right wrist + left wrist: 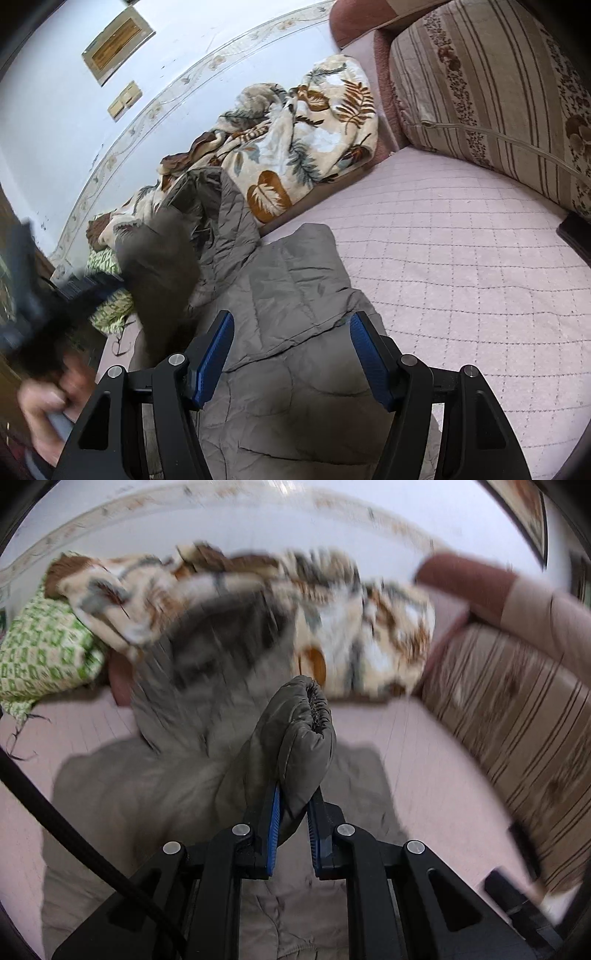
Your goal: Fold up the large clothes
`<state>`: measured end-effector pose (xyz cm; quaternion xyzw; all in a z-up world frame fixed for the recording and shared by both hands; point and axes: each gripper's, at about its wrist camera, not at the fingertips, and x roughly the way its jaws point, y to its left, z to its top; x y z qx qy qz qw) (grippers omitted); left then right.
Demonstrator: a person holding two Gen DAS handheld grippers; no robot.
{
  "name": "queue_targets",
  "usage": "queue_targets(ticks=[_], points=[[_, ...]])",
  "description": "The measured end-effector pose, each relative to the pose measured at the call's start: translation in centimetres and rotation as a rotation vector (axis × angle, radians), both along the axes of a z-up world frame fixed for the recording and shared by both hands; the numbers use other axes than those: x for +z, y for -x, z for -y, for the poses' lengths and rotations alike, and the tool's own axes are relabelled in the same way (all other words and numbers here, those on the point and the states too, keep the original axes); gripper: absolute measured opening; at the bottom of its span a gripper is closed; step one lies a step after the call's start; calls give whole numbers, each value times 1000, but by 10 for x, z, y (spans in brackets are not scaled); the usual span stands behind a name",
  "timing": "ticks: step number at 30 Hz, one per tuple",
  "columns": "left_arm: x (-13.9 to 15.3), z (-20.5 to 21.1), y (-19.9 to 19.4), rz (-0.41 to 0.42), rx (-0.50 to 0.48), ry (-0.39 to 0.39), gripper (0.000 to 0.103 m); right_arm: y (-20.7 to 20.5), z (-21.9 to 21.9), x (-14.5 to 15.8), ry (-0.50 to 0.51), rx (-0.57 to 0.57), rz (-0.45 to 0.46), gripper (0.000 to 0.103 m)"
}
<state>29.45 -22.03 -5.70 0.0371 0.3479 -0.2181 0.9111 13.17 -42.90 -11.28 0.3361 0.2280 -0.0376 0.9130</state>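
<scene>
A grey-brown quilted jacket [155, 794] lies spread on a pink quilted bed cover [424, 746]. My left gripper [295, 794] is shut on the jacket's sleeve cuff [306, 723] and holds it lifted above the jacket body. In the right wrist view the jacket [288, 295] lies below my right gripper [291, 325], which is open and empty just above the cloth. The left gripper shows blurred at the left in the right wrist view [55, 295], with the raised sleeve [159, 266] hanging from it.
A leaf-patterned blanket [295, 147] is heaped at the far side of the bed by the wall. A green patterned cloth [44, 646] lies beside it. A striped cushion [498, 92] stands along the right. The bed cover [461, 277] stretches to the right.
</scene>
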Motion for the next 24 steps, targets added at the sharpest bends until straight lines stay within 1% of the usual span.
queue_targets(ticks=[1, 2, 3, 4, 5, 6, 8, 11, 13, 15, 16, 18, 21, 23, 24], points=[[-15, 6, -2, -29, -12, -21, 15, -1, 0, -1, -1, -2, -1, 70], [-26, 10, -3, -53, -20, -36, 20, -1, 0, -1, 2, -7, -5, 70], [-36, 13, -4, -77, -27, -48, 32, -2, 0, -1, 6, -10, -9, 70], [-44, 15, -4, -104, -40, -55, 38, -4, 0, -1, 8, -12, -12, 70], [-49, 16, -3, -131, -52, -57, 51, -5, 0, -2, 8, -14, -14, 70], [-52, 15, -1, -162, -69, -50, 56, -6, 1, -2, 9, -16, -16, 70], [-46, 9, 5, -158, -97, -25, 56, -8, 0, -1, 12, -22, -17, 70], [-22, -10, 18, -85, -121, 7, 56, -10, -1, 2, 25, -40, -9, 70], [-3, -31, 19, -24, -94, 11, 58, -13, -6, 6, 50, -41, 1, 70], [10, -58, 15, 26, -32, -3, 60, -18, -13, 8, 76, -28, 11, 70], [16, -75, 9, 54, 27, -38, 60, -23, -20, 9, 91, -9, 17, 70], [20, -101, -1, 76, 111, -84, 60, -34, -31, 10, 112, 23, 26, 70], [18, -139, -16, 103, 231, -168, 60, -53, -52, 13, 163, 71, 32, 67], [13, -161, -25, 99, 279, -167, 60, -65, -67, 12, 190, 97, 27, 65], [7, -173, -32, 77, 297, -149, 60, -73, -74, 12, 201, 110, 21, 65]])
